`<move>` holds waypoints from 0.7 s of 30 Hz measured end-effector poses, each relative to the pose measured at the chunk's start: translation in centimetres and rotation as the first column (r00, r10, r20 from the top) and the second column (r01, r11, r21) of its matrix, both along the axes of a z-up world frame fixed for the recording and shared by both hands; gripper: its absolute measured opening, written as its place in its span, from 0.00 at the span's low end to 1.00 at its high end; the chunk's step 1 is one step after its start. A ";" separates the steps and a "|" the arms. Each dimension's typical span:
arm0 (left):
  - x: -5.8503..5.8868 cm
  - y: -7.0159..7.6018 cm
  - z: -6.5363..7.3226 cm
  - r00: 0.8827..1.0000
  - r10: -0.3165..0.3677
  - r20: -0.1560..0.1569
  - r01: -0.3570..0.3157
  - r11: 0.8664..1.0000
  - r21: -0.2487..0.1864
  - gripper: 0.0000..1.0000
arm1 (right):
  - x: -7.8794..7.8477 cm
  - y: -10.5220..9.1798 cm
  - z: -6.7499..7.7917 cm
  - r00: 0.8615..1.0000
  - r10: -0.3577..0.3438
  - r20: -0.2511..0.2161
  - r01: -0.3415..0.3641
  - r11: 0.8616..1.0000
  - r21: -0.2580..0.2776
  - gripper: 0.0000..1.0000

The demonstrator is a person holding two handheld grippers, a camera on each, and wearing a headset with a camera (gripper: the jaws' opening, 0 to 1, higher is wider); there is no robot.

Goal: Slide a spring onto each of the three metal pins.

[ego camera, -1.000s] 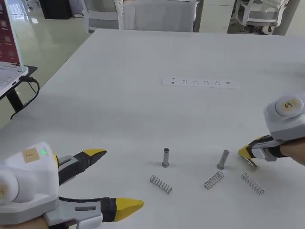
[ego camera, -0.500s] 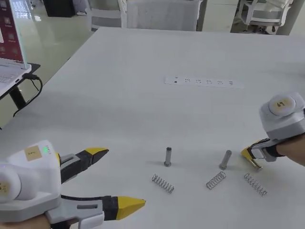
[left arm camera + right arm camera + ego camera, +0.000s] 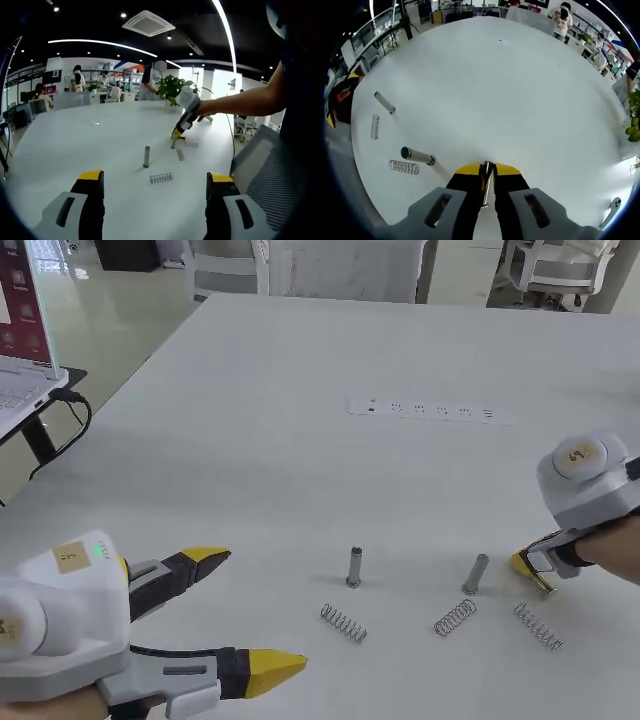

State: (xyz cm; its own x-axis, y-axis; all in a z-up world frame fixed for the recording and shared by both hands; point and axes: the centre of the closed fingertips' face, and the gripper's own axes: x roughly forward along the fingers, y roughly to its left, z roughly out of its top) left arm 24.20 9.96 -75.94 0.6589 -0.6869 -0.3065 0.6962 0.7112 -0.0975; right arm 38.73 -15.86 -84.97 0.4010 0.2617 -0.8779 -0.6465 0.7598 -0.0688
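Two metal pins stand upright on the white table, one in the middle (image 3: 354,567) (image 3: 146,156) (image 3: 385,102) and one to its right (image 3: 475,574) (image 3: 417,156). My right gripper (image 3: 530,566) (image 3: 486,172) is shut on a third pin (image 3: 486,186), low over the table just right of the right pin. Three springs lie flat in front of the pins: left (image 3: 343,623) (image 3: 161,177), middle (image 3: 455,617) (image 3: 403,166), right (image 3: 538,626). My left gripper (image 3: 240,612) (image 3: 155,177) stands open and holds nothing, left of the pins.
A flush power strip (image 3: 428,411) is set into the table farther back. A laptop (image 3: 22,330) on a side stand is off the table's left edge. Chairs (image 3: 340,265) stand beyond the far edge.
The head camera has shifted slightly. My right gripper stays shut on the pin in the same place, and its body leans a little more to the left. The left gripper has not moved.
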 end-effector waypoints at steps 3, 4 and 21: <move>0.0 0.0 0.0 1.000 0.002 0.001 -0.002 1.000 -0.003 0.81 | 0.1 0.0 -0.3 1.000 -0.018 -0.020 0.018 1.000 0.011 0.06; 0.0 0.0 0.0 1.000 0.002 0.000 -0.002 1.000 -0.003 0.81 | 0.1 0.0 -0.2 1.000 -0.017 -0.021 0.017 1.000 0.009 0.06; -0.1 -0.2 -0.1 1.000 -0.006 -0.004 0.006 1.000 0.000 0.80 | -0.4 0.1 0.8 0.998 -0.064 -0.021 0.065 0.997 0.034 0.05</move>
